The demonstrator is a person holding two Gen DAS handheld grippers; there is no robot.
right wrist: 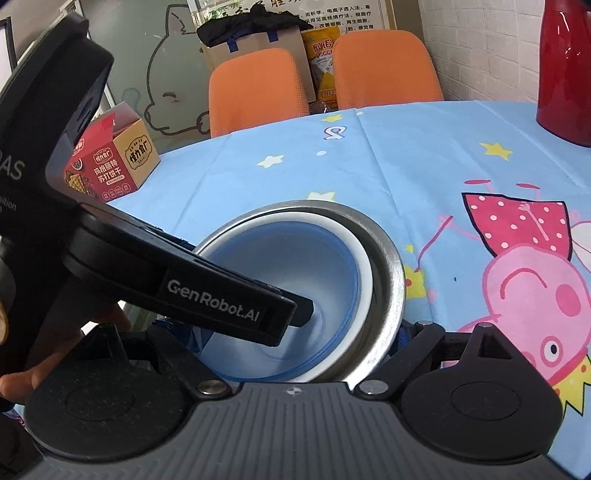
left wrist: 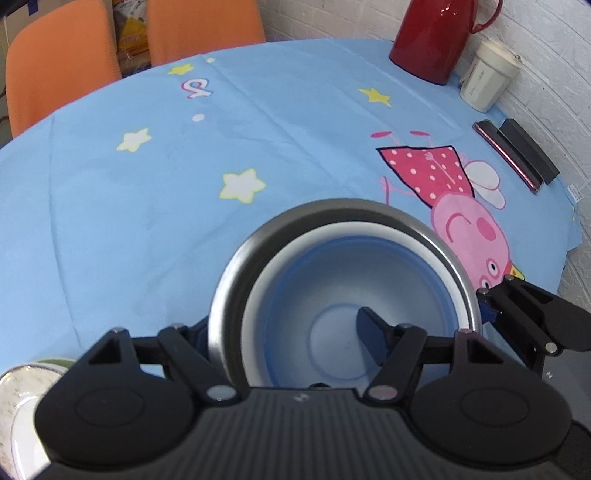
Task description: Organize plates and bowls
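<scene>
A steel bowl [left wrist: 229,280] holds a white bowl [left wrist: 347,230] and a blue-rimmed bowl [left wrist: 332,280] nested inside it, on the blue tablecloth. My left gripper [left wrist: 288,332] straddles the near-left wall of the stack, one finger inside the blue bowl [left wrist: 371,332], one outside. In the right wrist view the steel bowl [right wrist: 391,280] fills the centre, and my right gripper [right wrist: 295,332] spans the stack wide, jaws outside its walls. The left gripper's finger [right wrist: 236,299] reaches into the blue bowl [right wrist: 288,258] there. A patterned plate [left wrist: 14,391] shows at lower left.
A red thermos [left wrist: 436,33], a white jar [left wrist: 487,75] and a dark case with a phone [left wrist: 517,155] line the far right edge by the wall. Two orange chairs [right wrist: 258,88] stand behind the table. A snack box [right wrist: 110,155] sits at the far left.
</scene>
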